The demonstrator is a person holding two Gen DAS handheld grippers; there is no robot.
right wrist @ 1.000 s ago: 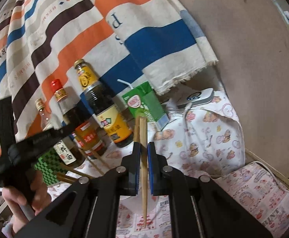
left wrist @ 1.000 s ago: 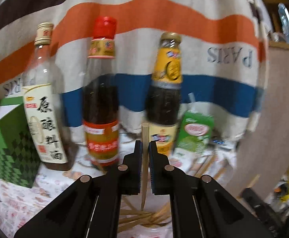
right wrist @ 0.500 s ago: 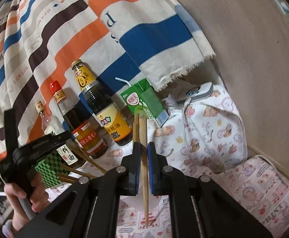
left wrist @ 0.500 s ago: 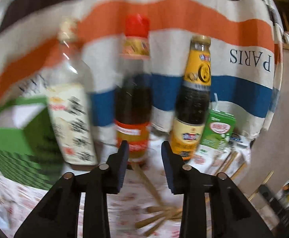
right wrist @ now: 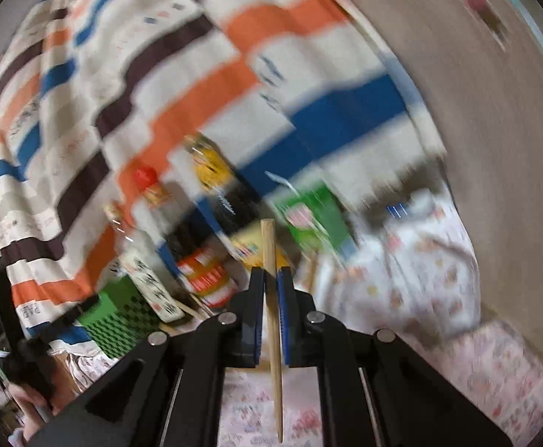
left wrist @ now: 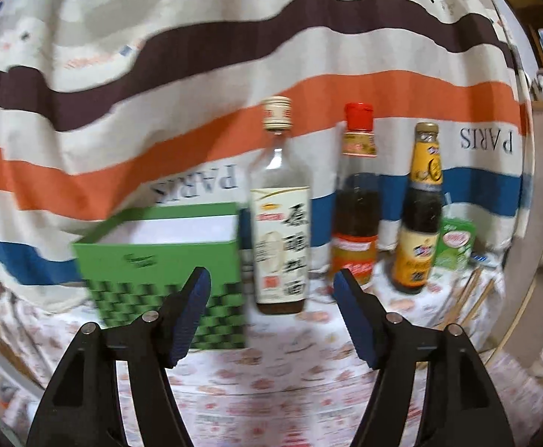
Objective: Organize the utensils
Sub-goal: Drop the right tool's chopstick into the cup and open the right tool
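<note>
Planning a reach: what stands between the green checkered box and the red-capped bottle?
In the left wrist view, one clear white-labelled bottle stands between green checkered box and red-capped bottle.

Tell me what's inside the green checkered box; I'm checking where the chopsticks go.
Only the white inner wall of the green checkered box shows above its rim. Its front wall hides the bottom, so any contents can't be seen.

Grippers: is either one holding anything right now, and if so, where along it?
The right gripper is shut on a wooden chopstick, pinched nearer its thick upper end, thin tip pointing down. The left gripper is open and holds nothing.
</note>
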